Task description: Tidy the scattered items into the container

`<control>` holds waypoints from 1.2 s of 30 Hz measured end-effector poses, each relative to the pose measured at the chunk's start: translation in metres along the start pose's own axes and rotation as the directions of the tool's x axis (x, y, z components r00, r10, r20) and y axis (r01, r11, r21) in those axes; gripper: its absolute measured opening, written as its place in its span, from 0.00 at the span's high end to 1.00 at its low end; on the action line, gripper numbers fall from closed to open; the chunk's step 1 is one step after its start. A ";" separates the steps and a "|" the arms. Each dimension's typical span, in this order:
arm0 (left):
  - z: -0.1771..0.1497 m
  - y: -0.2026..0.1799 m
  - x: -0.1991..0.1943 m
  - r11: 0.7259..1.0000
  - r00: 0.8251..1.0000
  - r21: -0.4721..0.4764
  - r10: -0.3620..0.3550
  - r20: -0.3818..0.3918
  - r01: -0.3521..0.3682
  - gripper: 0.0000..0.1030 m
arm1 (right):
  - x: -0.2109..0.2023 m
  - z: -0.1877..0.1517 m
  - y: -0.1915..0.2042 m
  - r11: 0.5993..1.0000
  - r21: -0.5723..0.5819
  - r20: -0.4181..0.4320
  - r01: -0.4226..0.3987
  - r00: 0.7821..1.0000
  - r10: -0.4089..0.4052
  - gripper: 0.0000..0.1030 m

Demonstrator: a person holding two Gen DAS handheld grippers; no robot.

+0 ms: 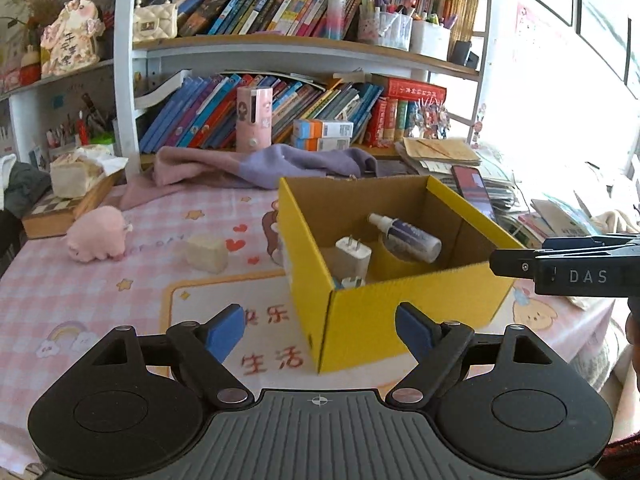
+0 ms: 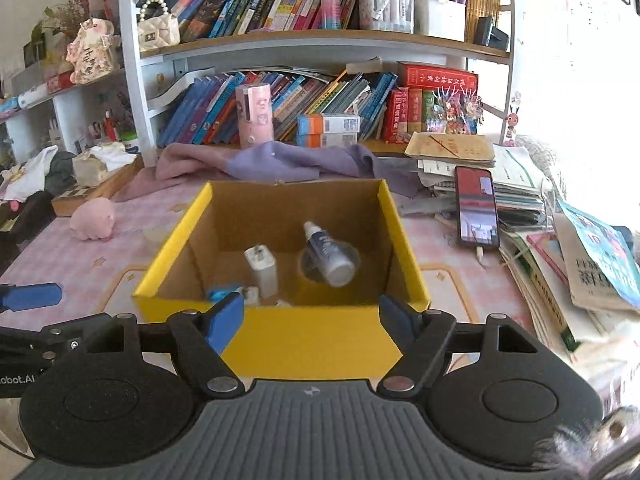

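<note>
My left claw spread and empty, my right claw spread and empty before the yellow cardboard box, spray bottle and white charger inside, pink plush toy and cream block on the table

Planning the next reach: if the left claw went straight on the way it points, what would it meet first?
Probably the near corner of the yellow box, which sits dead ahead between the open left claw's fingers; depth is uncertain.

A white-framed bookshelf crammed with books backs the pink-clothed table, daylight glaring from the right
</note>
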State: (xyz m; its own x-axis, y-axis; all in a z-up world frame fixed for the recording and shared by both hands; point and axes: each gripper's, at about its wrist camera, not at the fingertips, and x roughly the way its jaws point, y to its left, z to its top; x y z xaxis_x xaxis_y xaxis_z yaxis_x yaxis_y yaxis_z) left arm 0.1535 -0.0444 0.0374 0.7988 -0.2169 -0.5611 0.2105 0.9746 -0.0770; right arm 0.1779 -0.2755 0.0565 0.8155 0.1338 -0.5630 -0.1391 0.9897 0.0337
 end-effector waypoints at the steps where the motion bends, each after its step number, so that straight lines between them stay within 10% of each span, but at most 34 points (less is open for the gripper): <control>1: -0.003 0.004 -0.005 1.000 1.000 0.002 -0.004 -0.001 0.004 0.18 | -0.004 -0.004 0.006 1.000 0.001 -0.001 0.004 1.000 -0.004 0.28; 36: -0.081 0.091 -0.114 0.998 0.997 -0.011 0.067 -0.049 -0.067 0.05 | -0.076 -0.080 0.152 0.997 -0.044 -0.097 -0.066 0.993 0.061 0.17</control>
State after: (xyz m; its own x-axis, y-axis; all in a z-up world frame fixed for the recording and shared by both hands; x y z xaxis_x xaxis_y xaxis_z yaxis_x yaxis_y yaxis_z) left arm 0.0357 0.0735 0.0282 0.7826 -0.1483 -0.6046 0.1500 0.9875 -0.0482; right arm 0.0495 -0.1398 0.0381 0.7473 0.1887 -0.6372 -0.2171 0.9756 0.0343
